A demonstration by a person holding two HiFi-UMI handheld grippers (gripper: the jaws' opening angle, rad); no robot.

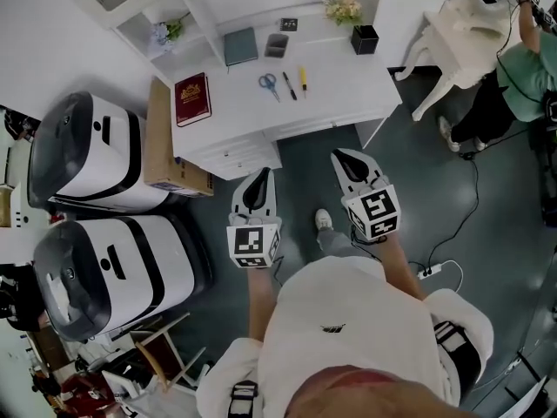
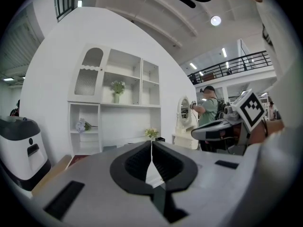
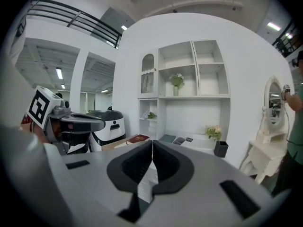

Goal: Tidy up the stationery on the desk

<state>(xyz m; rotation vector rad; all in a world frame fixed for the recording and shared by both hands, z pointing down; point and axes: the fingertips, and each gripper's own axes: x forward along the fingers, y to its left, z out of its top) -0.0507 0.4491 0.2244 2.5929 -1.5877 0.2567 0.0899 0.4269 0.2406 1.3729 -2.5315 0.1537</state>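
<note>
The left gripper (image 1: 260,176) and the right gripper (image 1: 342,156) were both closed with nothing between their jaws, the curved black pads meeting along a thin seam inside smooth grey shells, each carrying a cube of square markers; both hung over the dark floor, short of the desk (image 1: 348,103). The desk was flat, matte and white, with drawers on its near face; on it lay blue-handled scissors (image 1: 269,84), a slim black pen (image 1: 289,85) and a short yellow-and-black stick (image 1: 303,79), side by side but apart; whether the stick was a pen or a cutter could not be told. Farther back were a slate-coloured notebook (image 1: 241,46), a small grey case (image 1: 277,44) and a square black pen pot (image 1: 365,39); a dark red hardback book (image 1: 192,98) lay at the desk's left edge, beside a brown cardboard box (image 1: 161,138). Two rounded, glossy white-and-black machines (image 1: 87,151) were partly cut off at the left; a person in green (image 1: 526,72) was cropped by the right edge.
</note>
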